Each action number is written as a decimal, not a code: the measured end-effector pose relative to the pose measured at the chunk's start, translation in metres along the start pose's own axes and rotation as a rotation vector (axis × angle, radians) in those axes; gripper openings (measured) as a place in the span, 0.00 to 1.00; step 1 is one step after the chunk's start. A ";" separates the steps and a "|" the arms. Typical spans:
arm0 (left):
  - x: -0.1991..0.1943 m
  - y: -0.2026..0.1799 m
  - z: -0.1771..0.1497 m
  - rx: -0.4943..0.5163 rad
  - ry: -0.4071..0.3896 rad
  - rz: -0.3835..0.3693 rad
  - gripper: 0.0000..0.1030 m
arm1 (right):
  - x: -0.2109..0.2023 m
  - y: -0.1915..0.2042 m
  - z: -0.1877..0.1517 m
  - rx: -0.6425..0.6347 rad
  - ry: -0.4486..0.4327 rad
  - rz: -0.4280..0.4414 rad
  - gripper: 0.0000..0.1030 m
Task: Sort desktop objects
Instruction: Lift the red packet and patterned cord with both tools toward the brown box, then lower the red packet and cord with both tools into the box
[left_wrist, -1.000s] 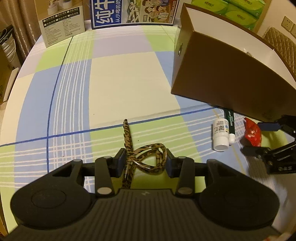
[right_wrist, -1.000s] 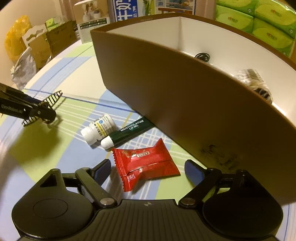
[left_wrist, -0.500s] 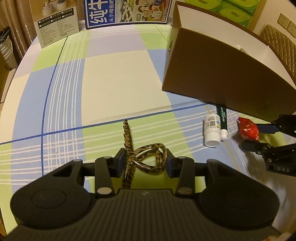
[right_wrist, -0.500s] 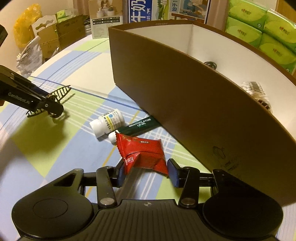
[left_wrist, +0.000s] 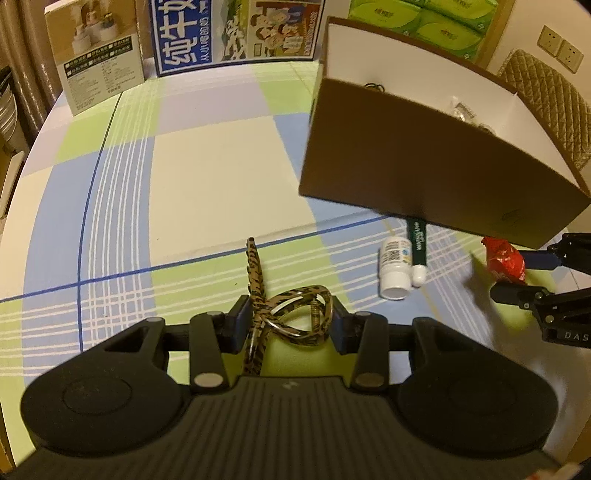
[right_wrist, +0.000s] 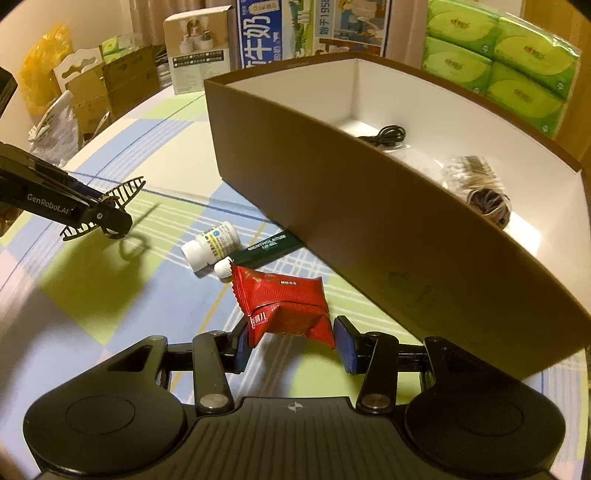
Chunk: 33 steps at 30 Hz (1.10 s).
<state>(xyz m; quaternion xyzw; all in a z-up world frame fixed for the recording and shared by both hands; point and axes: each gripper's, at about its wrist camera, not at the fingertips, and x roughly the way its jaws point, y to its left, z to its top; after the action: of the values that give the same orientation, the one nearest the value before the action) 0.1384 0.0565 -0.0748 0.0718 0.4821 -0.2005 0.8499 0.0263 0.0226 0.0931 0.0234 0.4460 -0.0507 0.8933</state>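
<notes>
Three items lie inside brown box.

Your left gripper clamps the leopard-print hair clip above the tablecloth; beside the brown box, your right gripper pinches the red packet.

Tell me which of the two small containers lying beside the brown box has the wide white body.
The white pill bottle. It is squat, with a printed label, lying on its side. The dark green lip gel tube beside it is slim, white only at its cap.
</notes>
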 end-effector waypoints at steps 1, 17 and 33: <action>-0.001 -0.001 0.001 0.003 -0.004 -0.003 0.36 | -0.002 -0.001 0.000 0.006 -0.002 0.000 0.42; -0.018 -0.019 0.012 0.046 -0.053 -0.021 0.36 | -0.027 -0.006 -0.005 0.049 -0.025 0.006 0.42; -0.031 -0.043 0.031 0.091 -0.108 -0.056 0.36 | -0.054 -0.014 -0.012 0.077 -0.041 -0.004 0.42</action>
<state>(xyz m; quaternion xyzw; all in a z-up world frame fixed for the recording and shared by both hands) 0.1309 0.0162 -0.0295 0.0861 0.4276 -0.2496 0.8646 -0.0172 0.0136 0.1287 0.0559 0.4251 -0.0699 0.9007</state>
